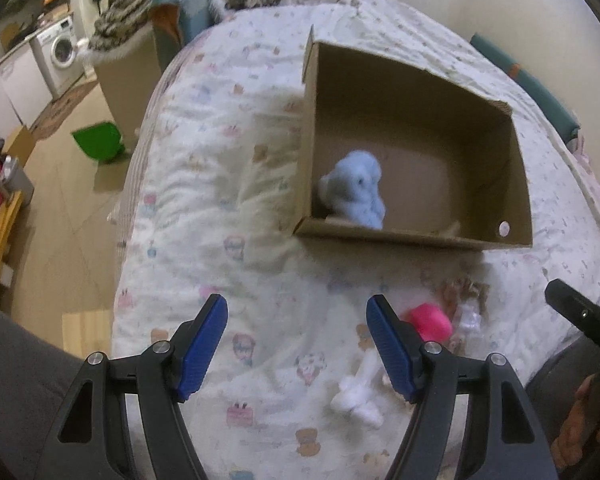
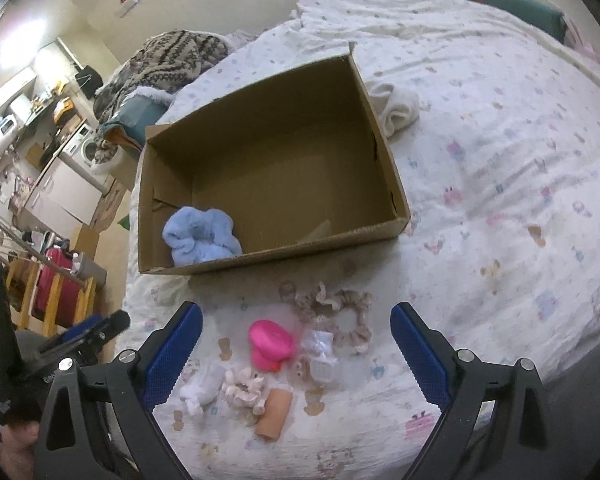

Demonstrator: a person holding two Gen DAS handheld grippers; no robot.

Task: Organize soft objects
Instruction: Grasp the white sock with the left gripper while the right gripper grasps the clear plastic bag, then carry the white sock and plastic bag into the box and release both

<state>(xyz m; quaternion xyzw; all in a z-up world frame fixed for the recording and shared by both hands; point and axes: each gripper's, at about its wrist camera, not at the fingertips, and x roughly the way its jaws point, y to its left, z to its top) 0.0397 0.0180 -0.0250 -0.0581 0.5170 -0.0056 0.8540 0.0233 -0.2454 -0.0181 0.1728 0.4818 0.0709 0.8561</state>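
An open cardboard box (image 2: 396, 216) (image 1: 524, 200) stands on the bed. A light blue fluffy soft item (image 2: 200, 236) (image 1: 358, 190) lies in its near left corner. In front of the box lie a pink object (image 2: 270, 342) (image 1: 430, 322), a beige scrunchie (image 2: 340, 312), a white soft toy (image 2: 200, 390) (image 1: 358, 396), a cream frilly item (image 2: 246, 390), a clear-wrapped item (image 2: 320, 350) and a tan roll (image 2: 274, 412). My left gripper (image 1: 296, 344) is open and empty above the quilt, left of these. My right gripper (image 2: 296, 350) is open and empty over the pile.
The bed has a white patterned quilt (image 2: 500, 200). A rolled white towel (image 2: 396, 110) lies behind the box. A striped blanket (image 2: 172, 60) is heaped at the bed's far end. The bed's left edge drops to a wooden floor (image 1: 60, 208) with a green bin (image 1: 98, 140).
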